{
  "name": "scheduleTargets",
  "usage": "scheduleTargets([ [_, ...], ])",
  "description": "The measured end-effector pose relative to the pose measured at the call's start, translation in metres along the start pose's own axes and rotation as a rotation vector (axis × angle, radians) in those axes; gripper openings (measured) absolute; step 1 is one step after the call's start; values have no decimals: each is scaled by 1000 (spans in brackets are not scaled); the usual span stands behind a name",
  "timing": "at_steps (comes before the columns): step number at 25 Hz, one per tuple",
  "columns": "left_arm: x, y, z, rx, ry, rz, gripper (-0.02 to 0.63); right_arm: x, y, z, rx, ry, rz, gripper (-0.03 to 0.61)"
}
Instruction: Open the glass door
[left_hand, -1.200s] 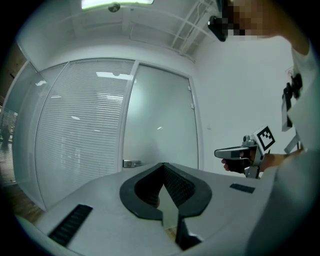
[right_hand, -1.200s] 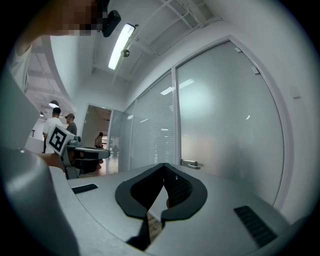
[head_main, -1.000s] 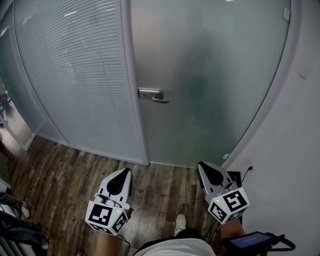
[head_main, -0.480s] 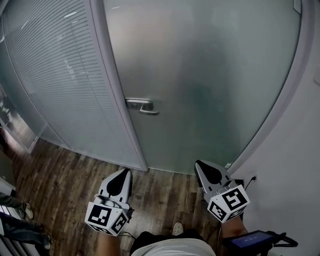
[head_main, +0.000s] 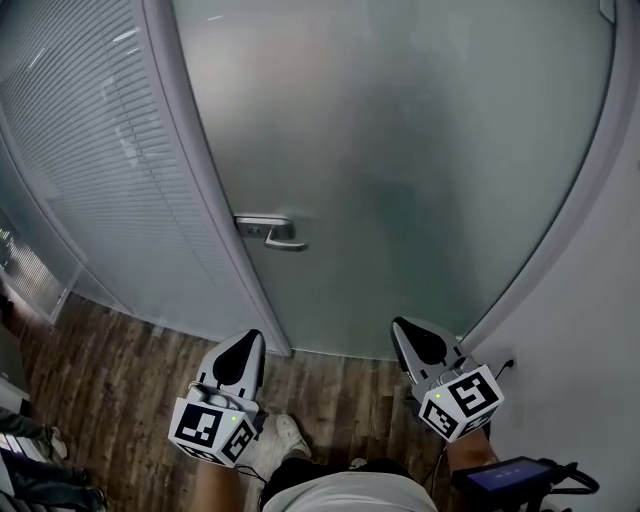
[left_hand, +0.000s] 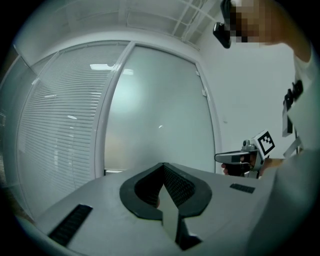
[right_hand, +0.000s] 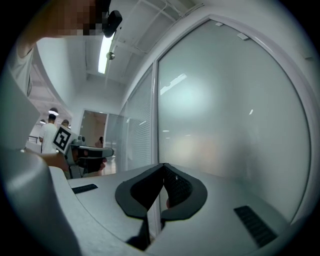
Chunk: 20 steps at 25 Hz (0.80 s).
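Observation:
The frosted glass door stands closed in front of me, and its metal lever handle sits at the door's left edge beside the grey frame post. My left gripper is low, below and slightly left of the handle, well short of it. It points at the door, shut and empty. Near the door's lower right corner my right gripper is likewise shut with nothing in it. Neither gripper touches the door.
A glass panel with blinds stands left of the door. A white wall with a low socket is close on the right. Dark wood floor lies below, with my shoe on it.
Both grippers have moved closer to the door. In the head view the door has grown larger and the handle has shifted left and lower. Both grippers stayed shut.

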<state>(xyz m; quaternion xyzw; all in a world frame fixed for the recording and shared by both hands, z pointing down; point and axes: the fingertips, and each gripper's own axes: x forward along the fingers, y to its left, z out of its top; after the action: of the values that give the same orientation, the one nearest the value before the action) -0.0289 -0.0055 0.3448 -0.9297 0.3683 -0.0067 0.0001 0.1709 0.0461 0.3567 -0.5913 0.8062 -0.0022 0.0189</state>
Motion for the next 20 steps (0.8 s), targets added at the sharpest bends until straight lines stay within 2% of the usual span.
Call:
scheduleTargets([
  [7, 52, 58, 5, -1, -19, -45, 0, 61, -11, 6, -34, -4, -38, 2],
  [14, 101, 157, -11, 92, 23, -51, 0, 167, -4, 1, -42, 4, -87, 2],
  [20, 124, 207, -20, 71, 20, -108, 0, 218, 9, 0, -86, 66, -121, 2],
])
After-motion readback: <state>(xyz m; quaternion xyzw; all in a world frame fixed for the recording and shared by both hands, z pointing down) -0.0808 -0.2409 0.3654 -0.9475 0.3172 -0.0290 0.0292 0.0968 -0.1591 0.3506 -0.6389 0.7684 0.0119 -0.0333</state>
